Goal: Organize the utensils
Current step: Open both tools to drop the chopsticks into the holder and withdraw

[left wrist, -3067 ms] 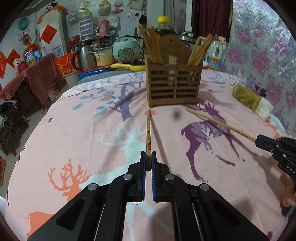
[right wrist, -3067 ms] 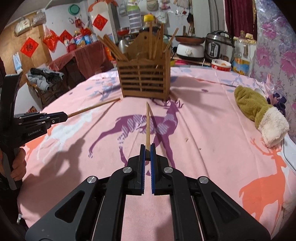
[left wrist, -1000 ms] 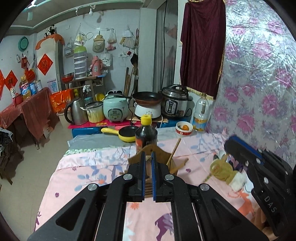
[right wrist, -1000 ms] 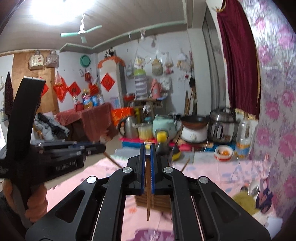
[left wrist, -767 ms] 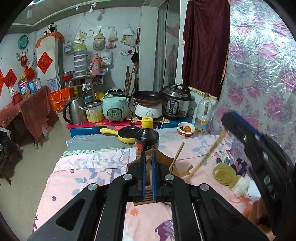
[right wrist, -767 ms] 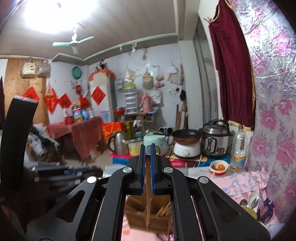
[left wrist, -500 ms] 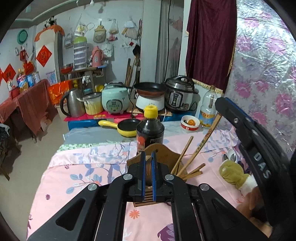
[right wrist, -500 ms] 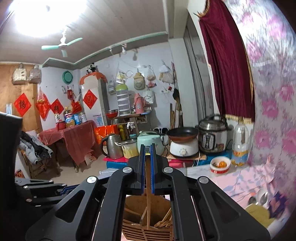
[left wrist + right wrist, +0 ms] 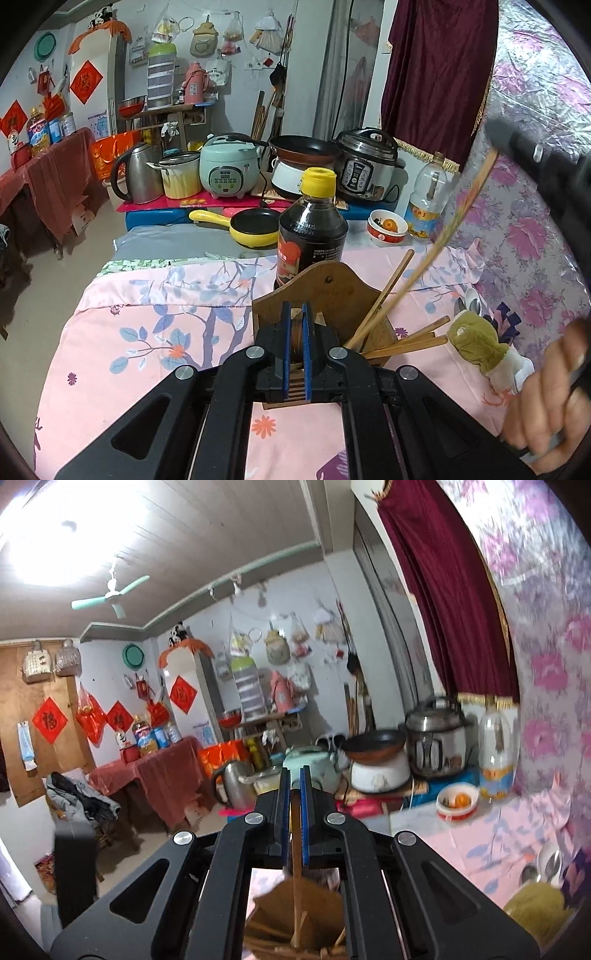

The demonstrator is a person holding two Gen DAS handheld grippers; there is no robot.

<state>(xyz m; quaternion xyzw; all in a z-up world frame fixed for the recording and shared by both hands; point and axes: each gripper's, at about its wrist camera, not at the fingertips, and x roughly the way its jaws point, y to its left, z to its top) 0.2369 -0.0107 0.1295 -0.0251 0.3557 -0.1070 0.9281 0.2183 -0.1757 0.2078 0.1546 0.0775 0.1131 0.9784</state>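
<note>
Above the wooden chopstick holder (image 9: 334,295) on the pink-clothed worktop (image 9: 159,332), both claws clamp chopsticks. One chopstick (image 9: 296,856) hangs from the right claw (image 9: 294,812) into the holder; the left claw (image 9: 295,343) pinches a chopstick end (image 9: 294,334) directly over it.

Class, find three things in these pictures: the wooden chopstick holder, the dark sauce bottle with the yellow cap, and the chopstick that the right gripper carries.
wooden chopstick holder (image 9: 328,291), left wrist view, on its arched back panel.
dark sauce bottle (image 9: 312,236), left wrist view, on its body.
chopstick (image 9: 296,882), right wrist view, on its shaft below the jaws.
</note>
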